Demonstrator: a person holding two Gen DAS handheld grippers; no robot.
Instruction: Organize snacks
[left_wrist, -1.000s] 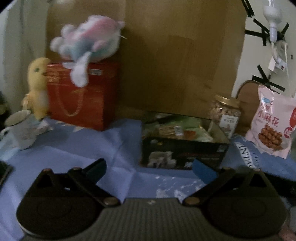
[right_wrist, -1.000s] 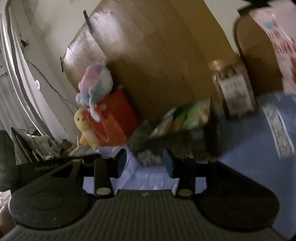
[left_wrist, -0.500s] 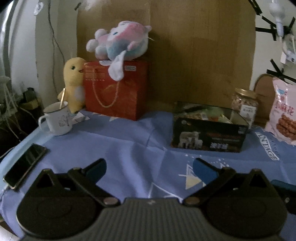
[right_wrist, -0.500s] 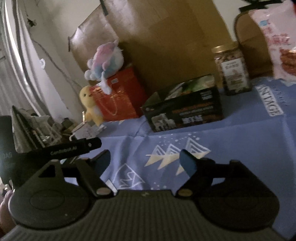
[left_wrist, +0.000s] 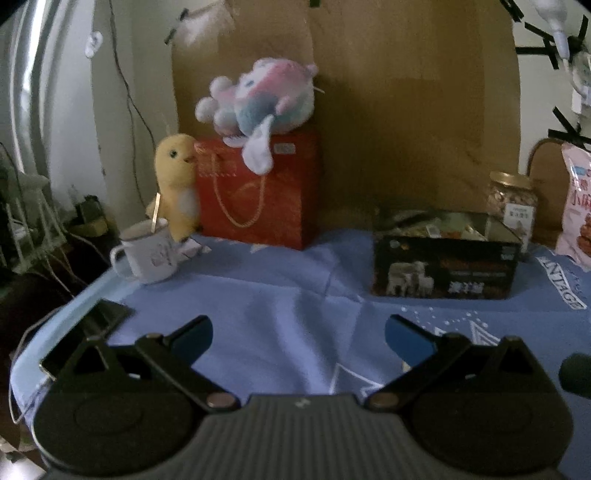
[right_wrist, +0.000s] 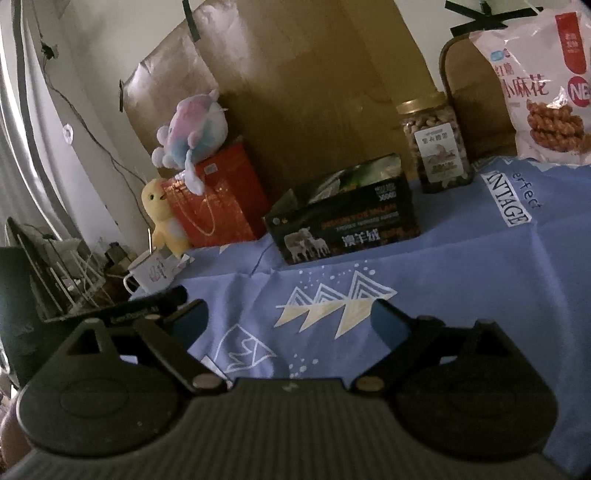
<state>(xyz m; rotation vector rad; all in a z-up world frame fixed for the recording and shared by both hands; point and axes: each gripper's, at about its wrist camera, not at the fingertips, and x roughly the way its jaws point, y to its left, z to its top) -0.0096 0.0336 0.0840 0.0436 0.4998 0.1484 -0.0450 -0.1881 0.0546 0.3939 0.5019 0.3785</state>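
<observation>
We hold both grippers — left gripper (left_wrist: 298, 334), right gripper (right_wrist: 290, 320) — spread wide and empty, before the black box (right_wrist: 343, 225) of snacks

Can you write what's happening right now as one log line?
left gripper: open, empty | right gripper: open, empty | black cardboard snack box: on blue tablecloth, untouched
</observation>
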